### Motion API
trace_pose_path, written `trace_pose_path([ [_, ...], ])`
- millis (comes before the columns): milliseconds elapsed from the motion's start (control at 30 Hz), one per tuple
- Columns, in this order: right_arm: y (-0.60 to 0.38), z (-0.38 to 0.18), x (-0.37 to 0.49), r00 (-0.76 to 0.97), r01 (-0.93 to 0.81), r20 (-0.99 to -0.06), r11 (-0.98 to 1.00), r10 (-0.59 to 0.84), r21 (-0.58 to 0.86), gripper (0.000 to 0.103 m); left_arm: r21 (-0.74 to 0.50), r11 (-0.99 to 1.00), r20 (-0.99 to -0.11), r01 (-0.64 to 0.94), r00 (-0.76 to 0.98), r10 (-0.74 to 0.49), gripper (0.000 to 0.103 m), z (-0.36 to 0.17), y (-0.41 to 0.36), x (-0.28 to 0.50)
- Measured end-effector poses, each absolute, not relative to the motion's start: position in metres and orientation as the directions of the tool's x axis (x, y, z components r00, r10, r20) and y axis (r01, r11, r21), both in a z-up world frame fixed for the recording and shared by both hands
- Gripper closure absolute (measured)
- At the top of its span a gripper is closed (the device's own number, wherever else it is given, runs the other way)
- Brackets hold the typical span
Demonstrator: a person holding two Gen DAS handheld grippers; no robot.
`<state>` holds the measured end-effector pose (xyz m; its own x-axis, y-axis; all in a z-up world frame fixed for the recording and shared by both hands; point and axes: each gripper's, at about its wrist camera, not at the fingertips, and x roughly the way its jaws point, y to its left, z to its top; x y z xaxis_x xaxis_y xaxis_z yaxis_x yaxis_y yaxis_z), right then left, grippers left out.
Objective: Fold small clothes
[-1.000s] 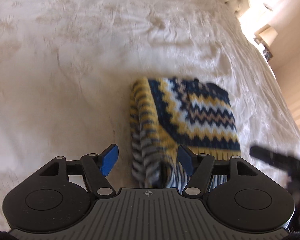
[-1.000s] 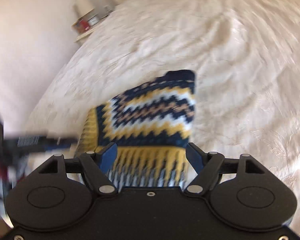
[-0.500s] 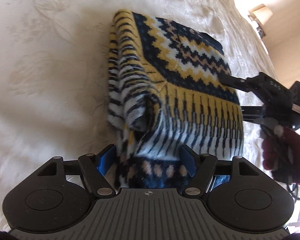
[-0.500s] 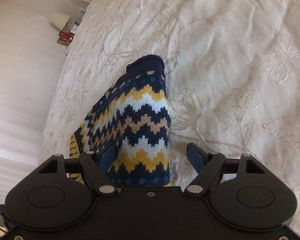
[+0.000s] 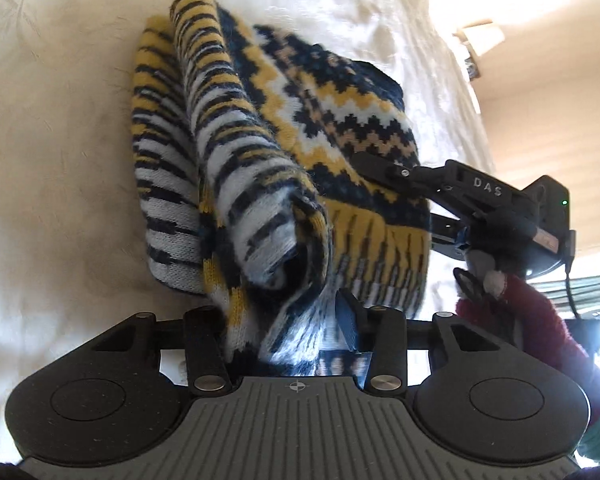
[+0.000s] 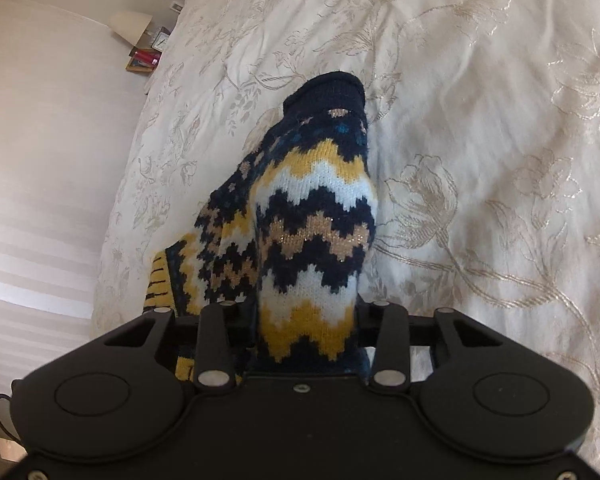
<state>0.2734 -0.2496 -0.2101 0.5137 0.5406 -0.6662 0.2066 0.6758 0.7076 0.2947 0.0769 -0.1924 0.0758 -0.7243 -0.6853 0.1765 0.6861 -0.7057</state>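
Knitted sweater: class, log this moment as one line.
phase: grasp | left gripper: closing on sweater | right gripper: closing on sweater | surface: bedspread

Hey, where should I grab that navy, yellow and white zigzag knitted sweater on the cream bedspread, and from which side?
Take the navy, yellow and white zigzag knitted sweater at its near edge, coming from the near side. There the folded layers bunch thickly between both grippers, whose jaws are closing on them: left gripper, right gripper. This looks likely to keep the fold together.

Home bedroom: bed with cream floral-embroidered bedspread [image 6: 480,160], bedside lamp [image 6: 130,26], small clock [image 6: 161,41] by wall.
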Motion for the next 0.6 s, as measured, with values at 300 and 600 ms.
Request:
trace_pose_path([
  [300, -0.274, -0.182, 0.183, 0.462, 0.251, -0.729, 0.714, 0.505, 0.654, 0.055, -0.742, 0.628, -0.651, 0.235, -0.032, -0.758, 0.061, -0.176, 0.036, 0.2],
  [600, -0.289, -0.184, 0.099, 0.384, 0.269, -0.835, 0.818, 0.394, 0.509, 0.045, -0.586, 0.758, -0.796, 0.287, -0.03, -0.604, 0.06, -0.187, 0.0, 0.104],
])
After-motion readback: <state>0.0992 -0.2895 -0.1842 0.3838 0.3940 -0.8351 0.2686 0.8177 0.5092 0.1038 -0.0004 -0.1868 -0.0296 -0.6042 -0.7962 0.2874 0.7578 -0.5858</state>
